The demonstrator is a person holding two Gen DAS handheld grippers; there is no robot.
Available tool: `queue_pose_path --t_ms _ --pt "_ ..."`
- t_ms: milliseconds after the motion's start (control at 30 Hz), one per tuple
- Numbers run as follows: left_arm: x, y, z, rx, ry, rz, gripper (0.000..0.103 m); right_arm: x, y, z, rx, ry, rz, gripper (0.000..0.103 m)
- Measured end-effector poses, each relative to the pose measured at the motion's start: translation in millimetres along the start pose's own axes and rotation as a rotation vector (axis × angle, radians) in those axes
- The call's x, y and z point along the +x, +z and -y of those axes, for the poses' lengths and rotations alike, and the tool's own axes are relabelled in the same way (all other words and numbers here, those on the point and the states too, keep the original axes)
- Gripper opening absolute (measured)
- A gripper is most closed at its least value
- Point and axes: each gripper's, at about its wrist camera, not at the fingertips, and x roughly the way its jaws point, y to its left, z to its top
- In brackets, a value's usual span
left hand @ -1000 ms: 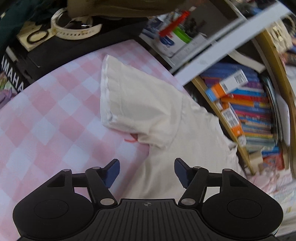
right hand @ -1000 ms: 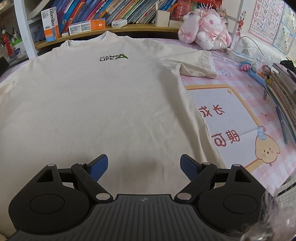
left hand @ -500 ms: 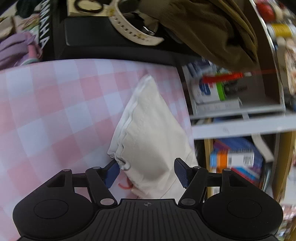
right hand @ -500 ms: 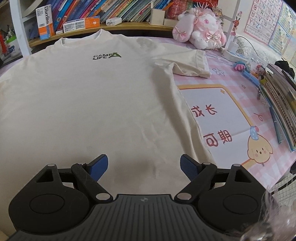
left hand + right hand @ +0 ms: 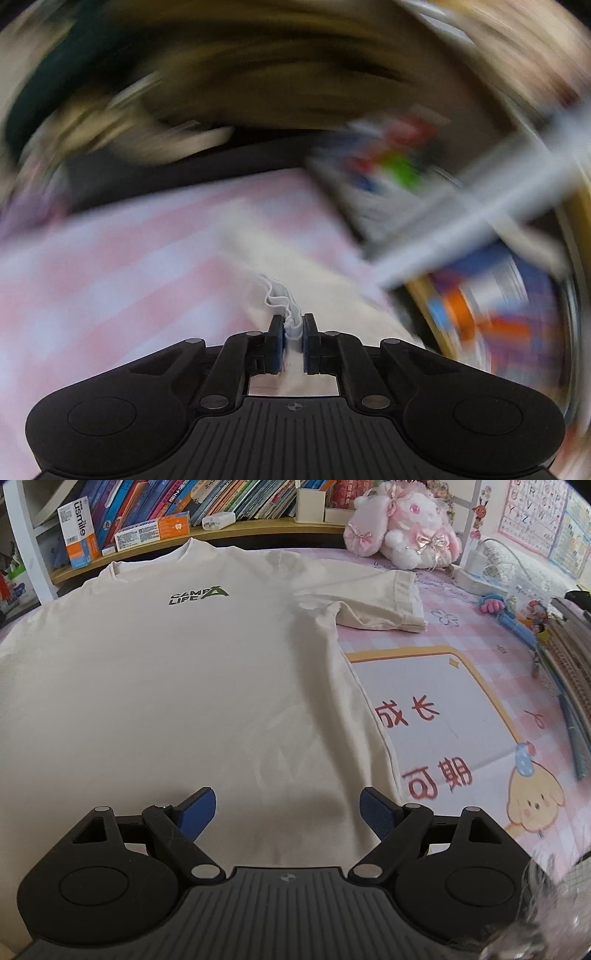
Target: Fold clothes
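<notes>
On the pink checked cloth your cream T-shirt lies spread flat, logo up, collar toward the bookshelf; your left gripper is pinched tight on a bunched white sleeve hem; your right gripper hangs spread wide over the shirt's lower hem; a pink plush rabbit sits beyond the shirt's sleeve.

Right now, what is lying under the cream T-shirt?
The T-shirt lies flat on a pink checked tablecloth. A printed mat with red characters touches its right side edge and may reach under it. The surface beneath the shirt's body is covered, so it cannot be seen.
</notes>
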Motion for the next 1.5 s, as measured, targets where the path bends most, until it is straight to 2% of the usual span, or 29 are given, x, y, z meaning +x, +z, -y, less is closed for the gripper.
queue_pose_path --t_ms 67,167,200,233,267,300,367,433,533,567,600,667,800,900,933,967,1000,1033,1067,1100,1133,1200,1233,1367,1433,1500 --pt "1 -14 57 0.352 -0.007 0.002 0.007 5 1 5 -0.002 0.014 -0.012 0.085" --pt "9 -78 117 0.924 -0.038 -0.102 0.008 11 2 12 -0.006 0.036 -0.021 0.086" --pt "14 -100 125 1.071 -0.025 -0.143 0.016 12 3 12 -0.014 0.042 -0.019 0.088" --pt "20 -117 125 1.166 0.009 -0.181 0.017 13 3 13 -0.022 0.047 -0.018 0.088" --pt "26 -128 124 1.209 0.045 -0.209 0.017 13 4 13 -0.032 0.053 -0.016 0.089" --pt "28 -124 118 1.150 0.060 -0.223 0.017 14 5 14 -0.038 0.058 -0.015 0.089" --pt "27 -104 102 0.935 0.037 -0.245 0.026 15 6 15 -0.045 0.065 -0.012 0.089" --pt "25 -84 85 0.723 0.012 -0.258 0.053 15 5 16 -0.050 0.071 -0.007 0.091" --pt "18 -61 70 0.521 0.004 -0.196 0.054 16 4 15 -0.066 0.076 -0.003 0.093" --pt "17 -55 69 0.481 0.009 -0.170 0.054 16 4 15 -0.068 0.077 -0.002 0.093" --pt "19 -51 73 0.475 0.010 -0.147 0.054 16 4 15 -0.070 0.079 -0.001 0.094" --pt "27 -52 91 0.528 -0.005 -0.140 0.054 15 3 15 -0.075 0.082 0.002 0.094" --pt "52 -77 145 0.742 -0.002 -0.127 0.055 15 1 15 -0.083 0.086 0.008 0.094" --pt "72 -103 177 0.887 0.070 -0.088 0.055 14 0 15 -0.089 0.089 0.010 0.094" --pt "81 -111 186 0.929 0.110 -0.076 0.047 14 0 16 -0.092 0.091 0.010 0.094" --pt "88 -114 189 0.927 0.153 -0.059 0.031 14 0 16 -0.094 0.092 0.010 0.094" --pt "91 -112 189 0.886 0.188 -0.034 0.003 14 -1 16 -0.096 0.093 0.010 0.094" --pt "93 -110 188 0.845 0.223 -0.010 0.000 14 -1 16 -0.099 0.095 0.009 0.094" --pt "89 -107 187 0.773 0.202 0.031 0.000 13 -1 17 -0.101 0.097 0.009 0.094" --pt "79 -107 186 0.712 0.123 0.081 0.000 13 -2 17 -0.105 0.099 0.009 0.094" --pt "76 -111 188 0.734 0.073 0.099 0.001 12 -2 18 -0.109 0.102 0.009 0.094" --pt "91 -124 195 0.844 0.072 0.010 0.006 11 -4 19 -0.117 0.109 0.015 0.094" --pt "98 -127 195 0.862 0.076 -0.038 0.008 11 -5 19 -0.123 0.113 0.017 0.095" --pt "105 -107 179 0.731 0.069 -0.162 0.016 13 -2 18 -0.125 0.112 0.006 0.097" --pt "91 -83 166 0.644 0.024 -0.136 0.026 13 -2 17 -0.125 0.111 0.005 0.097" --pt "74 -55 148 0.564 0.011 -0.053 0.030 13 -1 18 -0.124 0.111 0.004 0.097"
